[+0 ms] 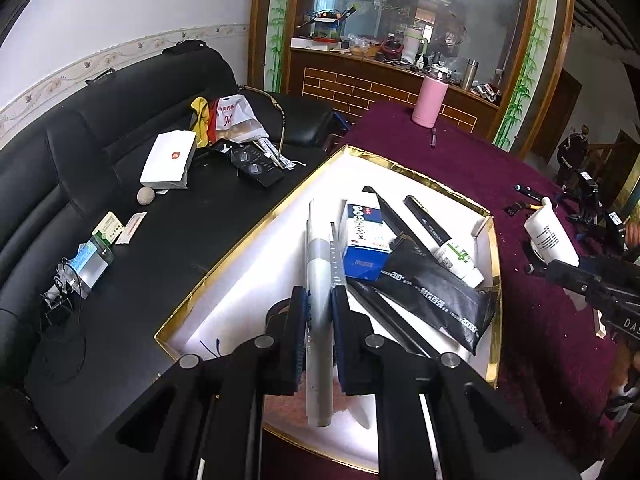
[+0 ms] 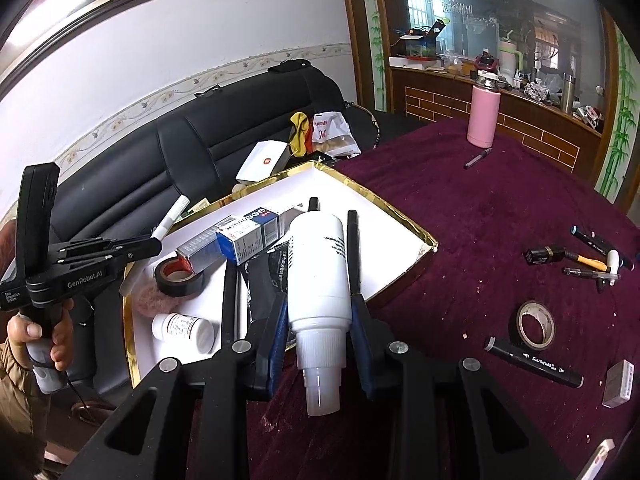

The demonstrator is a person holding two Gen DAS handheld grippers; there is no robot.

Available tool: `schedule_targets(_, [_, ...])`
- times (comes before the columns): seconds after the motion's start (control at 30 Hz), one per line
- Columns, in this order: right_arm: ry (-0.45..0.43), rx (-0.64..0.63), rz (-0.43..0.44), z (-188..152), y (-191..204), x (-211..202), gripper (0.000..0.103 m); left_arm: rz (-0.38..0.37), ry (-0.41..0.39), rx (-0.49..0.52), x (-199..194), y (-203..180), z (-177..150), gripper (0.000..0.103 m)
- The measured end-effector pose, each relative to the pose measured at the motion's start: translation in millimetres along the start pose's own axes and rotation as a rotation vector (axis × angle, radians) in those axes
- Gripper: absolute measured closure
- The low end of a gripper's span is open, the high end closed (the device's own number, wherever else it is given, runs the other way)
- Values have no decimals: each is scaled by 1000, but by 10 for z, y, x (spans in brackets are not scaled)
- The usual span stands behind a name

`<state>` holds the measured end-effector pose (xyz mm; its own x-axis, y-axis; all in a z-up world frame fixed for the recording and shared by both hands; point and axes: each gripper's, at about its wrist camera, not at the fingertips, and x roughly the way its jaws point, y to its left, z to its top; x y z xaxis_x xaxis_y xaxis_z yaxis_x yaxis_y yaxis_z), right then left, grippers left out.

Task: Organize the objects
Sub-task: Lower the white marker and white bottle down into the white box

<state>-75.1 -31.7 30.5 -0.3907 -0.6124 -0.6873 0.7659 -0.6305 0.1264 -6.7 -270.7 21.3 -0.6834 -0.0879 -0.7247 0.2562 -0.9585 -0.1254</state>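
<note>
A white gold-rimmed box [image 1: 494, 280] [image 2: 404, 220] lies on the maroon table and holds a blue medicine carton [image 1: 366, 236] [image 2: 250, 236], a black pouch [image 1: 436, 292], black pens, a small tube [image 1: 460, 260], black tape [image 2: 178, 276] and a pill bottle [image 2: 184, 330]. My left gripper [image 1: 319, 312] is shut on a grey-white marker [image 1: 318, 264] over the box; it also shows in the right wrist view [image 2: 170, 218]. My right gripper [image 2: 320, 312] is shut on a white bottle [image 2: 318, 268] [image 1: 550, 236] above the box's near edge.
On the cloth to the right lie markers [image 2: 532, 362], a tape roll [image 2: 534, 324], small pens [image 2: 592, 260] and a white eraser [image 2: 618, 382]. A pink flask [image 2: 484, 114] and a pen [image 2: 478, 158] stand farther back. A black sofa [image 1: 100, 184] with clutter is left.
</note>
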Motion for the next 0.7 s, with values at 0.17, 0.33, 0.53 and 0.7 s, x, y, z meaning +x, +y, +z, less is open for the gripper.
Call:
schedule_targets(0.17, [11,-13,5,28,53,55,70,3,3,-16,24,94,-7,91])
schedule_targets(0.33, [21,-26,15,42,98,114,70,18,18,-18,86,161,-6,91])
schedule_targets(0.53, [31,-32,15,54,125,158,70,30,38,-21,179,214,-19,91])
schedule_targets(0.7, [37,-37,12,73,137,175,70,45,62,-18,270,282,-43,91])
